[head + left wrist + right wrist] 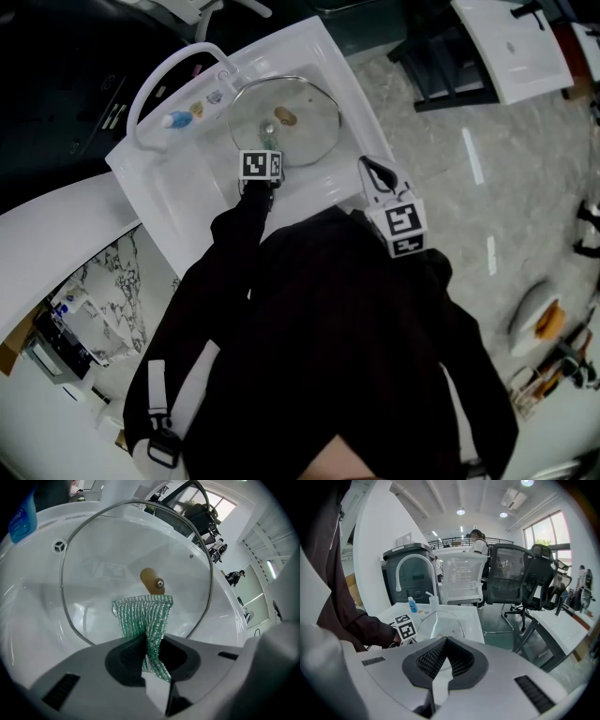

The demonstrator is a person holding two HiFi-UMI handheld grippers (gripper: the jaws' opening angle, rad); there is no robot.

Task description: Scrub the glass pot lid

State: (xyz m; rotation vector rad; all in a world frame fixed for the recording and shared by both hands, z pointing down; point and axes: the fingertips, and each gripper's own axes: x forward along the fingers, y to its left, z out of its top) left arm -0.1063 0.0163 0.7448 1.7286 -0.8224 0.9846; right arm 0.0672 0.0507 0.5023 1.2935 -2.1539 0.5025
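Observation:
The glass pot lid (298,114) with a metal rim rests in the white sink (328,56). In the left gripper view the lid (103,564) fills the basin, its brown knob (152,581) at the middle. My left gripper (151,653) is shut on a green scouring cloth (145,616), whose free end lies against the glass just below the knob. In the head view the left gripper (269,141) reaches over the lid's near edge. My right gripper (378,172) is held off the sink's right front corner, shut with nothing between its jaws (446,656).
A white arched faucet (164,80) and a blue bottle (176,119) stand at the sink's left rim. An overflow hole (59,546) marks the basin wall. Black office chairs (520,583) and a person (478,541) are beyond. Another white sink (516,47) lies on the floor.

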